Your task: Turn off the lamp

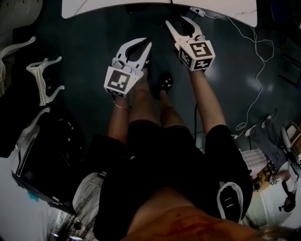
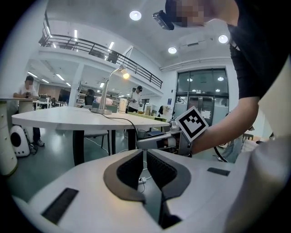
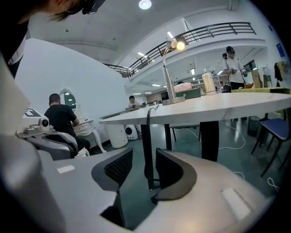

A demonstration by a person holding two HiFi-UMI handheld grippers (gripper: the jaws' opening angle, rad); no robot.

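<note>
A silver desk lamp (image 3: 169, 73) stands on the white table (image 3: 218, 107), and its bulb (image 3: 181, 44) is lit. The left gripper view shows the same lamp (image 2: 105, 91), far off on the table (image 2: 68, 116) and still glowing. In the head view both grippers hang over the dark floor, short of the table's edge (image 1: 141, 7). My right gripper (image 1: 181, 23) is open with nothing between its pads (image 3: 119, 167). My left gripper (image 1: 146, 44) has its pads (image 2: 132, 168) nearly together and holds nothing. The lamp's switch is not visible.
A white cable (image 1: 256, 70) trails over the floor at the right. White chair frames (image 1: 44, 80) and a black case (image 1: 42, 160) lie to the left. Black table legs (image 3: 146, 150) stand ahead. People sit and stand in the background, and a blue chair (image 3: 273, 132) is at the right.
</note>
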